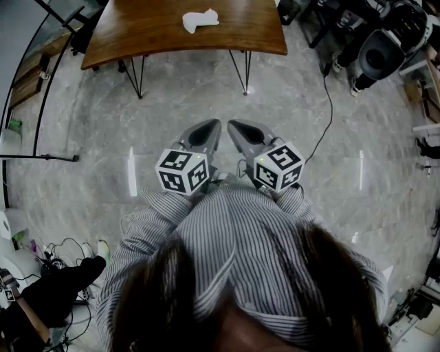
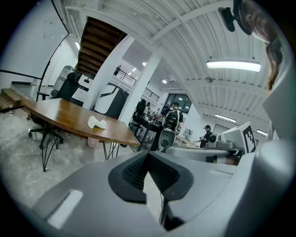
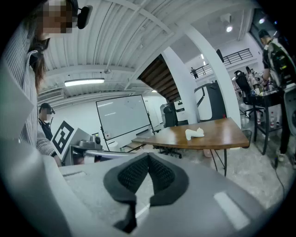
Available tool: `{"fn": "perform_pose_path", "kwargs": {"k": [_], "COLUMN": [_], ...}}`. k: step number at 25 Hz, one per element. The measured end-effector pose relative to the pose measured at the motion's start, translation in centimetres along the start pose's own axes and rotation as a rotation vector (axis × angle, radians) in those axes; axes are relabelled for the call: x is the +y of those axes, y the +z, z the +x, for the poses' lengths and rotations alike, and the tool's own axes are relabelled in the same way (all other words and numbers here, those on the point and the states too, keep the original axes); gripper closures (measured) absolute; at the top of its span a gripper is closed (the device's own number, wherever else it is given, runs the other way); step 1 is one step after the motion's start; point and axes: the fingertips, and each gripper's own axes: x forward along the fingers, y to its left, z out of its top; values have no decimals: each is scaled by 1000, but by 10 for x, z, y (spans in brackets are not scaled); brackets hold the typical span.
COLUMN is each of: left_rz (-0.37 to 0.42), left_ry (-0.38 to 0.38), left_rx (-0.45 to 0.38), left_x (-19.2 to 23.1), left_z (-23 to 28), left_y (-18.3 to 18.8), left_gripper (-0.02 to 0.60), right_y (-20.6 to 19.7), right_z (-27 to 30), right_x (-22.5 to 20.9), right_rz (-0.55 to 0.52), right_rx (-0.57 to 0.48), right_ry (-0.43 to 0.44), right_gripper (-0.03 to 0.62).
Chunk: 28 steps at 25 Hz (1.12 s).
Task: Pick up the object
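A white crumpled object lies on a brown wooden table across the floor from me. The same white object shows in the left gripper view on the table, and the white object sits on the table in the right gripper view. My left gripper and right gripper are held side by side close to my chest, well short of the table. Both have their jaws shut with nothing between them.
The table stands on thin metal legs on a grey marble floor. A black cable runs across the floor at right. Office chairs crowd the upper right. People stand at the far desks. A whiteboard stands behind.
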Motion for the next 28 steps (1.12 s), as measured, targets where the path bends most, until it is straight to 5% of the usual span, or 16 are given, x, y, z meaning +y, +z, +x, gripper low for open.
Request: {"fn": "perform_pose_path", "kwargs": {"k": [18,28], "left_rz": [-49,-64], "left_ry": [20,31], "left_rx": [-11,-50], "left_x": [-7,-9], "left_z": [4,22], "left_y": [-3,7], "left_gripper": [581,581], "right_y": [-3,12], "right_z": [-13,-19], "right_x": [-8,-41], "right_rz": [-6,3], "right_rx": [17,-64], "right_ry": [-13,-52], "right_gripper": [592,592]}}
